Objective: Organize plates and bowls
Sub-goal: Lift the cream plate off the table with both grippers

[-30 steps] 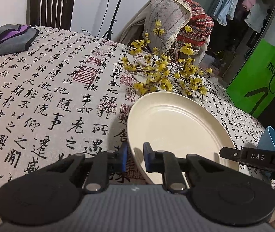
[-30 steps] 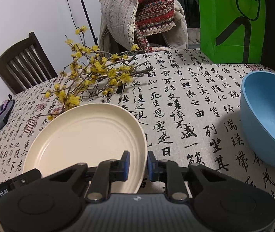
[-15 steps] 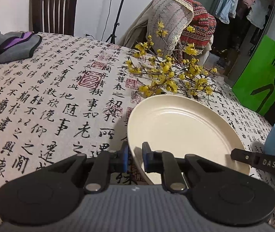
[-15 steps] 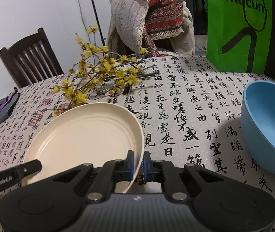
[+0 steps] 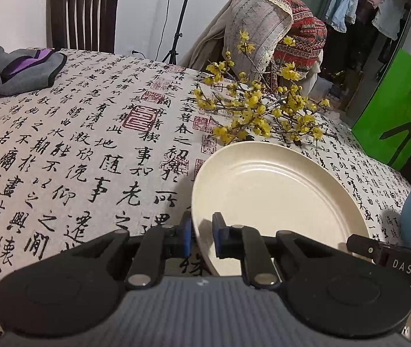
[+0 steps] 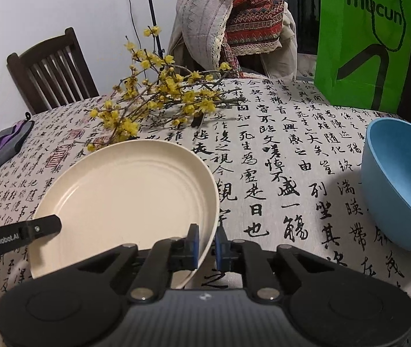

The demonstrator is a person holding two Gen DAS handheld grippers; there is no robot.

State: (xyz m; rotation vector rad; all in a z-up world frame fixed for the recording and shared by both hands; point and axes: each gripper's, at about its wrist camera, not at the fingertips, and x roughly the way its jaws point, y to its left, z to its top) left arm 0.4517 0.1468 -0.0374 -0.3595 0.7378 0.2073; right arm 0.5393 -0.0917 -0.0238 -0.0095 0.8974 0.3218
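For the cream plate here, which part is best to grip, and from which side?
Grip the cream plate by its thin raised rim, one pad inside and one outside, from the near edge. The left gripper and right gripper both pinch it so, at opposite near corners. The blue bowl sits clear.

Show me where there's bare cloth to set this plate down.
Widest bare patch: the cloth left of the plate, between the grey pouch and the flower branches. A second strip lies between plate and blue bowl. It is crowded behind the plate, where the branches sprawl, and by the green bag.
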